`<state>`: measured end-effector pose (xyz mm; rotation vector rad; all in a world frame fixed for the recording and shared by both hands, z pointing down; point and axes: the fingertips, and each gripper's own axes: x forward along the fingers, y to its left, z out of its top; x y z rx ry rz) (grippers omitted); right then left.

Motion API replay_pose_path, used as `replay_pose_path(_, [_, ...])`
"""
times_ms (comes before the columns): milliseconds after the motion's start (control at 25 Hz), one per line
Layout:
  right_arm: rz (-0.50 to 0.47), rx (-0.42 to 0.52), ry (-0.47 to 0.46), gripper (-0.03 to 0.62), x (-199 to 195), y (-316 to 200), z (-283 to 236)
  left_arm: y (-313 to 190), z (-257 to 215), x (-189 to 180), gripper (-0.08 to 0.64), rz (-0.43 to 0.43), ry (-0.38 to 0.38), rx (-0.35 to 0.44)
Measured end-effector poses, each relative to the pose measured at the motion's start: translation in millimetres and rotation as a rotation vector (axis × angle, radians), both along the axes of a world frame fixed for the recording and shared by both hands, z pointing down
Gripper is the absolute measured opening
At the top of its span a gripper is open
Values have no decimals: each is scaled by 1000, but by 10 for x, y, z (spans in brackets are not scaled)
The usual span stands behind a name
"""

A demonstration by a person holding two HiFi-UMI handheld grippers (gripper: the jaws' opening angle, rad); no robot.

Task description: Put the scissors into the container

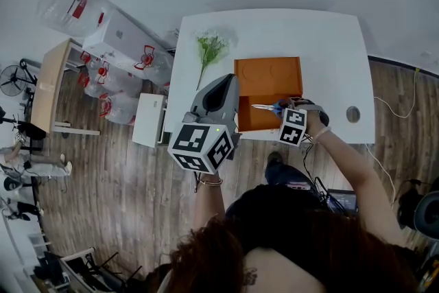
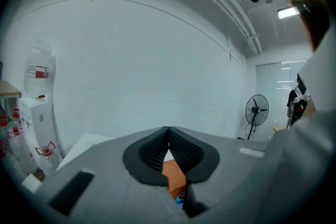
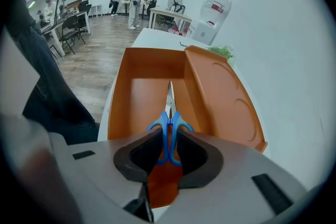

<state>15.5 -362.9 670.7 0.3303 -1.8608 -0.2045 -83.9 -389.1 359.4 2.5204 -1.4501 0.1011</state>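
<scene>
Nearest the camera, the grey left gripper (image 2: 168, 131) hangs raised above the near edge of the white tabletop (image 1: 329, 44), jaws pressed together at the tips w/ nothing btwn them. Just to its right, the right gripper (image 3: 169, 136) is clamped on both blue plastic handle loops of the small steel-bladed scissors (image 3: 169, 113). The blades are closed and point out over the open orange plastic container (image 3: 134, 86), which sits at the middle of the near edge. Whether the tips touch its floor can't be told. The container's hinged lid (image 3: 226, 102) lies open beyond it, twd the tabletop's centre. A green sprig w/ white blossoms (image 1: 209, 50) rests nearer the far left corner. The scissors look light and stiff, prob. slick on the steel and sharp at the point, so the 2 handle loops are the sound place to hold. Pinched there, the long end could pivot.
</scene>
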Motion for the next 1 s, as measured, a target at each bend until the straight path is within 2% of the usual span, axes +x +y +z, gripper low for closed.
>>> replay_pose_path(600, [-20,-24,150,80,58,5,199,10,68,-77,17,-11,-2,-11])
replay_pose_path(800, [1,-26,127,87,49,-1,161,41,28,-99,16,-13,-1,-5])
replay_pose_path(1000, [61,-3,57,92,31,-15,33,91,-14,-104,16,-13,-7,5])
